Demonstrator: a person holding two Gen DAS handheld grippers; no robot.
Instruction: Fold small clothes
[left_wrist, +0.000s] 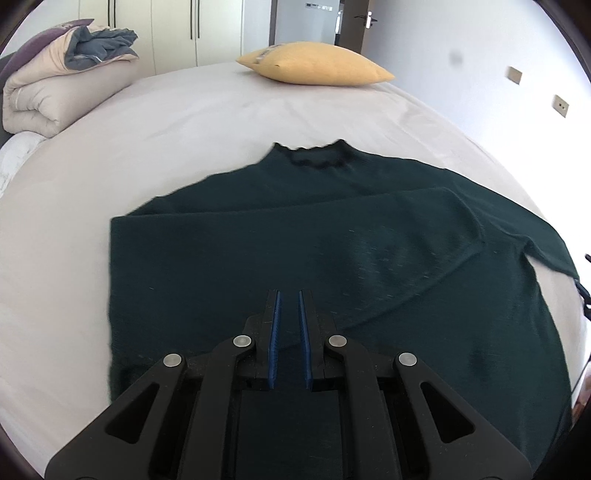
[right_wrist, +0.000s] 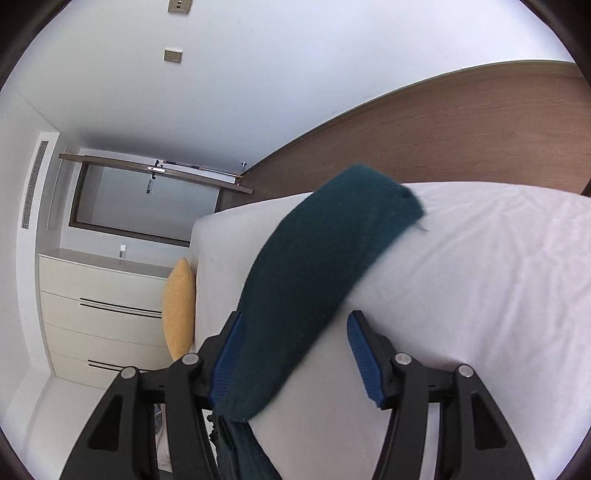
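Left wrist view: the left gripper (left_wrist: 290, 295), blue ribbed pads nearly together on nothing, hovers over a dark green knit sweater (left_wrist: 332, 251) flat on the pale bed (left_wrist: 184, 122). The right gripper (right_wrist: 295, 317) stands apart around a sleeve (right_wrist: 325, 258), unpinched. Yellow pillow (left_wrist: 314, 68) beyond.

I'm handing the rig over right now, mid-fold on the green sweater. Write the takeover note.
Left gripper: shut, empty, above the sweater's lower body.
Right gripper: fingers open; a sleeve runs between them, lying against the left finger, not pinched. Its cuff end reaches across the bed; the other end hangs below the gripper.
Sweater: lies flat on the bed, collar toward the yellow pillow.
Done: one sleeve looks folded across the chest.
Left: grip the free sleeve, fold it in, then fold the body up.
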